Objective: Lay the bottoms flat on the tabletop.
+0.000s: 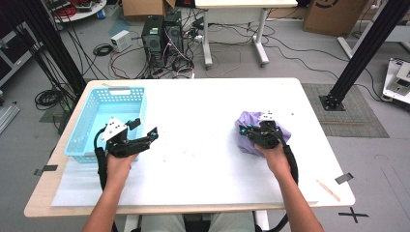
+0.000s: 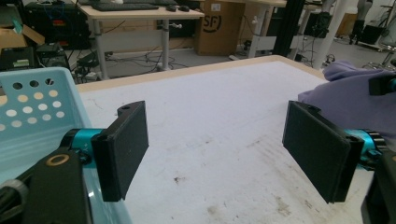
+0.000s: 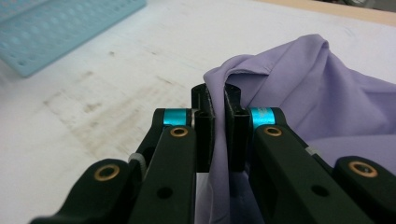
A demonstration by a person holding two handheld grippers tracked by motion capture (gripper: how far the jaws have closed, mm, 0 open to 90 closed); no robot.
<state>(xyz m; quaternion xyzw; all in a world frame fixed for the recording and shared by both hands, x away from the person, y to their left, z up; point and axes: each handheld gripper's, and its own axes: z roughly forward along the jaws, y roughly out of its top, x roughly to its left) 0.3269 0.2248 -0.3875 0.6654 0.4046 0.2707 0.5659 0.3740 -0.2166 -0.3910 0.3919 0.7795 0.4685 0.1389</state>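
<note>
A crumpled lilac cloth (image 1: 249,126) lies on the right half of the white table (image 1: 203,145). My right gripper (image 1: 256,128) sits on top of it, its jaws shut on a raised fold of the cloth (image 3: 299,88), which is pinched between the pads (image 3: 203,135). My left gripper (image 1: 143,128) hovers by the near right corner of the light blue basket (image 1: 112,108), jaws wide apart with nothing between them. In the left gripper view the open pads (image 2: 125,147) frame bare table, with the lilac cloth (image 2: 348,95) at the far right.
The basket (image 2: 28,107) stands at the table's left side; its perforated wall (image 3: 56,32) also appears in the right gripper view. A wooden stick (image 1: 329,189) lies near the front right corner. Beyond the table are computer towers (image 1: 162,34), cables and a desk.
</note>
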